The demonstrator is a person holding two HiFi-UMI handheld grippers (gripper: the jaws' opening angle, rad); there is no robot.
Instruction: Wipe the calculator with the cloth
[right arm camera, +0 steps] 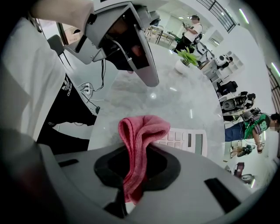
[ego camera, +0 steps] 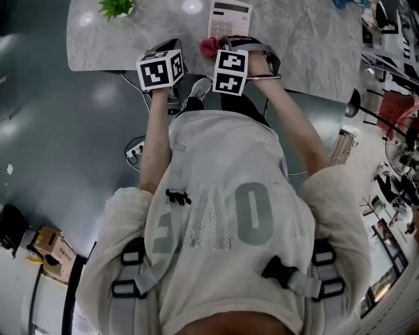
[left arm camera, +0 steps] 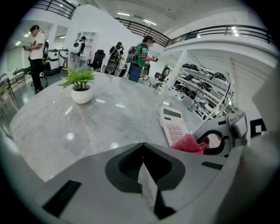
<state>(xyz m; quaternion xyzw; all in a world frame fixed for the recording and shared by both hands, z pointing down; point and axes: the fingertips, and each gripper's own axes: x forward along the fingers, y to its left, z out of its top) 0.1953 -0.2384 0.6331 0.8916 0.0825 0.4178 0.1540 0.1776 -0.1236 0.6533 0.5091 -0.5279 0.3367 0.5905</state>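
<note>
Holding the pink cloth [right arm camera: 142, 131] clamped between its jaws, the right tool [right arm camera: 131, 183] points down at the near end of the calculator [ego camera: 228, 18]. The calculator lies flat on the grey marble tabletop [ego camera: 308, 46]. The left tool [left arm camera: 143, 175] is just beside it, with its jaws together and nothing between them. A small potted plant [left arm camera: 80, 85] stands farther away.

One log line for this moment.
left hand-held gripper: shut, empty | right hand-held gripper: shut on cloth | cloth: at near end of calculator | calculator: flat on table
</note>
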